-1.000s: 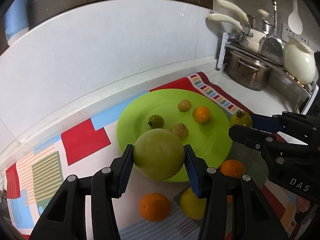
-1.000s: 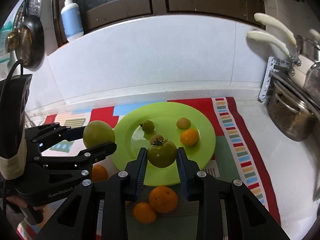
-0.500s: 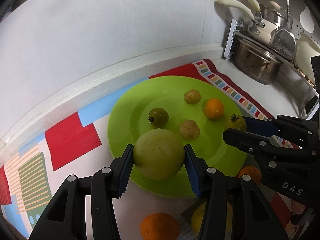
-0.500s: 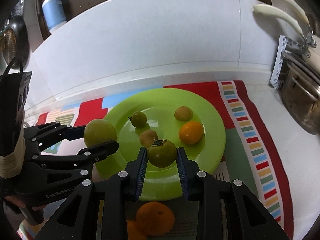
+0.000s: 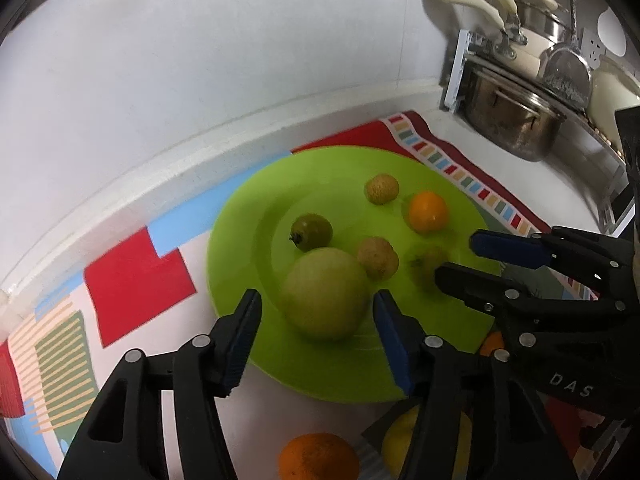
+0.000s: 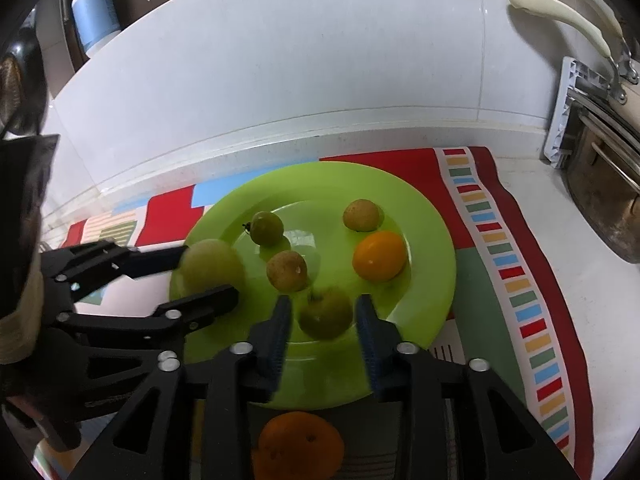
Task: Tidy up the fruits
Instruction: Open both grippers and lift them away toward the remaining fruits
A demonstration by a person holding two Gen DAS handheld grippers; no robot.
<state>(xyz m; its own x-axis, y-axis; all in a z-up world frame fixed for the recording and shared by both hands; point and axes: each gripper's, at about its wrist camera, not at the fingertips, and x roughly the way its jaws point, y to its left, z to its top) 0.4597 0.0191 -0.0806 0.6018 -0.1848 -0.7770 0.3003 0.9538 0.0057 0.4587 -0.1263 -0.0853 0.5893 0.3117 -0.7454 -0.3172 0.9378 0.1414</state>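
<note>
Your left hand-held gripper (image 5: 316,316) has just been opening, and the large green fruit (image 5: 325,293) sits free between its pads on the near part of the green plate (image 5: 240,216). Your right hand-held gripper (image 6: 322,322) has also been opening around the small green tomato (image 6: 326,312), lying on the plate's near side.

The left gripper (image 5: 316,312) has just been opening; its blue pads stand clear of the large green fruit (image 5: 325,294) on the green plate (image 5: 240,240). At three o'clock, the right gripper (image 5: 456,256) reaches in
</note>
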